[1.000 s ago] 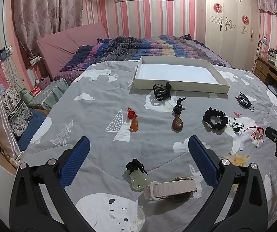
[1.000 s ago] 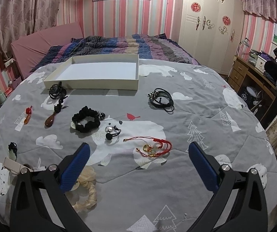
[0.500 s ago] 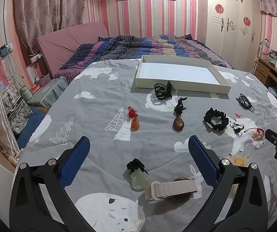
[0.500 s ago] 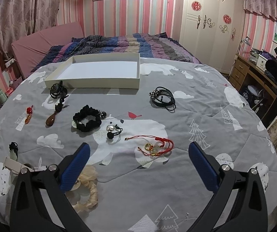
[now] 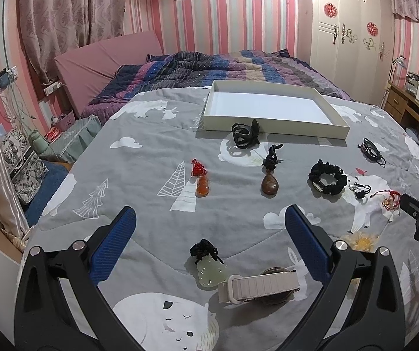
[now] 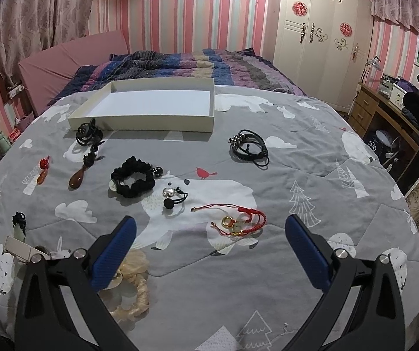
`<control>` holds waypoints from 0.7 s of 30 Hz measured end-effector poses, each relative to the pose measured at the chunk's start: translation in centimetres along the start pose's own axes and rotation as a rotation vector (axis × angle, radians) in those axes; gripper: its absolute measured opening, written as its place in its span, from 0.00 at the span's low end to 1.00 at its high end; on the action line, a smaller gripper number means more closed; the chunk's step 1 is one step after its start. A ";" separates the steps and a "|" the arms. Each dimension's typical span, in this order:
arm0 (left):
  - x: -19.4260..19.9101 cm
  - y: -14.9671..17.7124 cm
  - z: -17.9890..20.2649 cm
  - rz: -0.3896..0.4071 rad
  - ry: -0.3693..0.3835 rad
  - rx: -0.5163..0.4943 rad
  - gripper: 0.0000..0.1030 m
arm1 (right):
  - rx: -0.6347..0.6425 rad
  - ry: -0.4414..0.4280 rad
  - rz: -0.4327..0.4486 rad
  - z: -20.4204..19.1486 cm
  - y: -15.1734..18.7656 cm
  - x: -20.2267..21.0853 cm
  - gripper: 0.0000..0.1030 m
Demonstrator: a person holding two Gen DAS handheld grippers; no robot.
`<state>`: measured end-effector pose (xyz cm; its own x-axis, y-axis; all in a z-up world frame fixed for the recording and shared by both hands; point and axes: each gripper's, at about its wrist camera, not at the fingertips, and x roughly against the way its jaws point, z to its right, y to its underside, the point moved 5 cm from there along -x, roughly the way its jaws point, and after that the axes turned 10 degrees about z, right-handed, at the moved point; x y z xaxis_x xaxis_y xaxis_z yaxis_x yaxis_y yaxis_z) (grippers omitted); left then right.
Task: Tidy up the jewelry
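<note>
Shallow white tray (image 5: 273, 122) sits empty at the far side of the grey bedspread, black cord coil (image 5: 244, 135) touching its near wall. Loose in front lie a red gourd charm (image 5: 201, 182), brown teardrop pendant (image 5: 269, 186), black scrunchie (image 6: 133, 180), beaded cords (image 6: 250, 147), red bracelet (image 6: 243, 219), jade pendant (image 5: 209, 269) and beige watch (image 5: 260, 286).

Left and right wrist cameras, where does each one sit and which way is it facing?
Left wrist: on the left tool, open, facing across the bed at the white tray; green pendant nearest.
Right wrist: on the right tool, open, facing the same tray; red cord bracelet nearest.
Shared: the tray, black scrunchie.
</note>
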<state>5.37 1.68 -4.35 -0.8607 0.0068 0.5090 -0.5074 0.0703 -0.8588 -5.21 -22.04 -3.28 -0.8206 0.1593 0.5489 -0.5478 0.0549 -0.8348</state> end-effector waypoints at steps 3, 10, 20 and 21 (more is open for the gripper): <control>-0.3 0.0 0.0 -0.010 -0.003 0.002 0.97 | -0.002 -0.005 -0.008 -0.1 0.1 -0.3 0.98; -0.4 -0.1 0.1 -0.008 -0.007 -0.002 0.97 | -0.001 -0.004 -0.005 0.1 0.1 -0.6 0.98; -1.7 -0.2 0.3 -0.029 0.001 -0.001 0.97 | 0.000 -0.001 -0.017 0.2 -0.1 -1.5 0.98; -1.9 -0.2 0.4 -0.032 0.000 -0.005 0.97 | 0.003 -0.001 -0.020 0.1 -0.1 -1.7 0.98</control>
<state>7.05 1.24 -5.15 -0.8443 0.0049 0.5359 -0.5340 0.0754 -0.8421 -3.78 -22.45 -4.15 -0.8098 0.1571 0.5653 -0.5644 0.0552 -0.8237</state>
